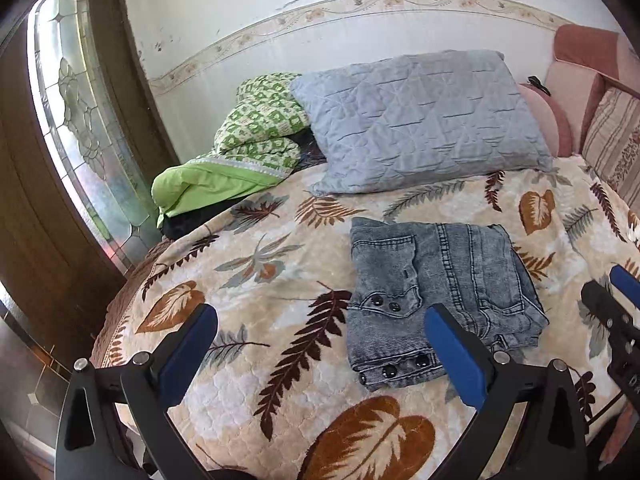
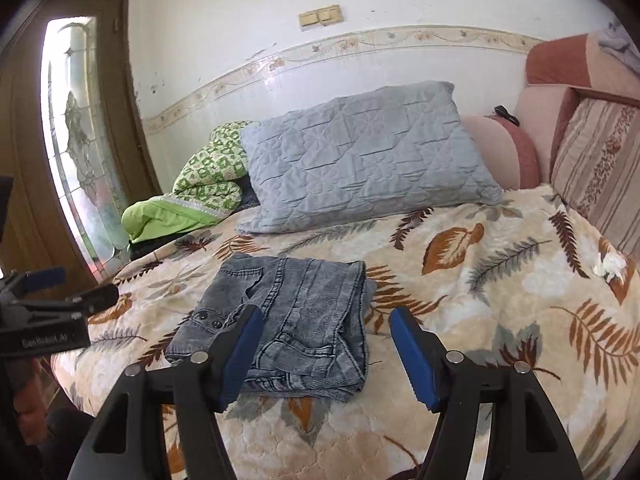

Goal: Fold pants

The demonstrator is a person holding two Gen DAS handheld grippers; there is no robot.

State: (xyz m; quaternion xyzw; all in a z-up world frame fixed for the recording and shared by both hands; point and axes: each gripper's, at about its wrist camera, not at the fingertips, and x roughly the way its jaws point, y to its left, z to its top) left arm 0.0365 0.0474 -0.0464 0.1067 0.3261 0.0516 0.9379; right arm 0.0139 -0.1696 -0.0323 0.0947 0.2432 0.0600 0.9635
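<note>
One folded pants [image 1: 436, 292], one grey pillow [image 1: 420, 120] (quilted), two hand-held grippers [image 1: 320, 336] [image 2: 326, 338].

Gray jeans [image 2: 288, 320] lie folded into a compact stack on the leaf-print bedspread [image 2: 500, 320]. Right claw [image 2: 326, 354] hovers spread wide at their near edge, gripping nothing. Left claw [image 2: 68, 286] at left, apart from them. Gray quilted pillow [image 2: 360, 160] behind.

Leaf-print bed [image 1: 280, 360] bearing folded jeans [image 1: 436, 292], grey pillow [image 1: 420, 120], green quilt [image 1: 248, 148].
</note>
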